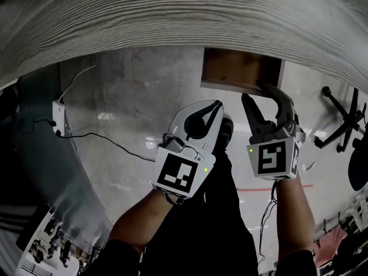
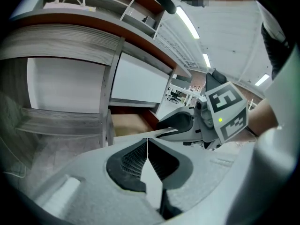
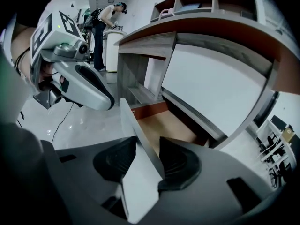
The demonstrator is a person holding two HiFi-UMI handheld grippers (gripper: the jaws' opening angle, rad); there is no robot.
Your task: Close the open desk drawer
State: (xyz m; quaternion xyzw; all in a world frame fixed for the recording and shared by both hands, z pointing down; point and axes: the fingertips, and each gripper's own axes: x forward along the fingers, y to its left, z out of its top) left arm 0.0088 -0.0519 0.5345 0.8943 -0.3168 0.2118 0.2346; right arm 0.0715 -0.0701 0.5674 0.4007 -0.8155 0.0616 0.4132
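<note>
The open drawer [image 1: 241, 71] juts out from under the grey wood desk top [image 1: 184, 16], its brown inside [image 3: 164, 125] showing. My right gripper [image 1: 257, 94] reaches its front edge with the jaws spread. In the right gripper view the drawer's white front panel [image 3: 133, 130] stands edge-on between the two pads, and my right gripper [image 3: 147, 142] is open around it. My left gripper [image 1: 217, 105] hangs just left of the drawer, shut with nothing in it; its tips meet in the left gripper view [image 2: 148, 142], with the drawer [image 2: 129, 123] beyond.
A white power box [image 1: 58, 118] with a black cable lies on the shiny floor at the left. An office chair base [image 1: 342, 122] stands at the right. Shelves [image 3: 211, 3] sit on top of the desk. A person [image 3: 101, 27] stands far off.
</note>
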